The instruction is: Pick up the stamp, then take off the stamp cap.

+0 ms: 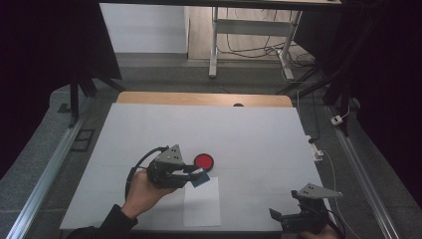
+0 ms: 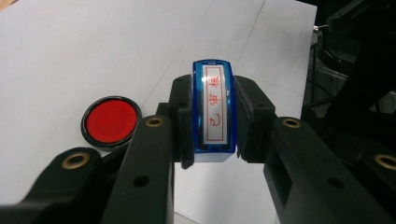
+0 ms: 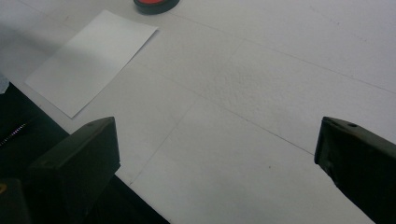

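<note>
White covering runs across the counter (image 1: 149,129), and we're working at its near edge. Our left hand-held gripper (image 1: 195,175) is clamped on the stamp (image 2: 214,112), both pads pressing its blue sides, the label with red characters facing up toward the camera. That hold keeps the printing face pointing down and away, ready to press, we'd say. In the high view the stamp hangs just above the top corner of the paper (image 1: 202,203), off the surface, between the ink pad (image 1: 203,161) and the sheet.

The ink pad is the one container here: a round black case, lid off, with the red pad filling it to the rim. It sits just beyond the paper, close enough for a short hop from ink to page.

Our right hand-held gripper (image 1: 298,215) waits at the near right corner, jaws wide apart with nothing between them, well clear of the sheet. Perhaps it's parked there to steady the paper if needed.
</note>
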A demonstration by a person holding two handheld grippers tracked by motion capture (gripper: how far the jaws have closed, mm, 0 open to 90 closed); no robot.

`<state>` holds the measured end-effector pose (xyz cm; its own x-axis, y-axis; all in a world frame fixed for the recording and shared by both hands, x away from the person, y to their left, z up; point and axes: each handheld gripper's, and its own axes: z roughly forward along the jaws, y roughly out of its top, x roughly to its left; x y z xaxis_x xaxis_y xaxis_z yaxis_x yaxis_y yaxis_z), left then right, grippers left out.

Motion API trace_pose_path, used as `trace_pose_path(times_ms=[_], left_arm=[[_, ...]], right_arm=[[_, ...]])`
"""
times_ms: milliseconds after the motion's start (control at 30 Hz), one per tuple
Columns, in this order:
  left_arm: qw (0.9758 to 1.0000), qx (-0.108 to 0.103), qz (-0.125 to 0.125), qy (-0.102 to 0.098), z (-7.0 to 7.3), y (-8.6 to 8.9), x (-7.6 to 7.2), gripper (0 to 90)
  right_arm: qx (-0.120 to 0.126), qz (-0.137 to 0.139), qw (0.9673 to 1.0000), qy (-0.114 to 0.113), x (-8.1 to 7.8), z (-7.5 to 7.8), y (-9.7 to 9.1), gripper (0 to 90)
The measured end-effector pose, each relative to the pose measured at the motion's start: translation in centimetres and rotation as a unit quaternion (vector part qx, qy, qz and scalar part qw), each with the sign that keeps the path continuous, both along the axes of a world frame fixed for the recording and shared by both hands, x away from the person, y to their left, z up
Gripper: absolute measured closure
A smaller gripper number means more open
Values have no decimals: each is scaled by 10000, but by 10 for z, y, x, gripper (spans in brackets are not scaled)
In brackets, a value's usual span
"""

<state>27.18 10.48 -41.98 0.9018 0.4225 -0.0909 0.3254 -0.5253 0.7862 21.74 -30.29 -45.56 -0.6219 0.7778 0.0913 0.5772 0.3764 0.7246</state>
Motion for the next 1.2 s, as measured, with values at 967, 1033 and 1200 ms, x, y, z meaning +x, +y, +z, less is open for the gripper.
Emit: trace_pose_path(times_ms=[967, 1033, 1200], left_arm=[[9997, -112, -94, 196, 0, 9, 2, 705], [9997, -122, -90, 194, 0, 10, 2, 705], [9997, -134, -138, 173, 0, 12, 2, 705]], right_arm=[[115, 572, 9977, -338, 1, 8, 25, 5], [154, 737, 9964, -398, 2, 6, 31, 4], [361, 917, 9944, -386, 5, 4, 39, 5]])
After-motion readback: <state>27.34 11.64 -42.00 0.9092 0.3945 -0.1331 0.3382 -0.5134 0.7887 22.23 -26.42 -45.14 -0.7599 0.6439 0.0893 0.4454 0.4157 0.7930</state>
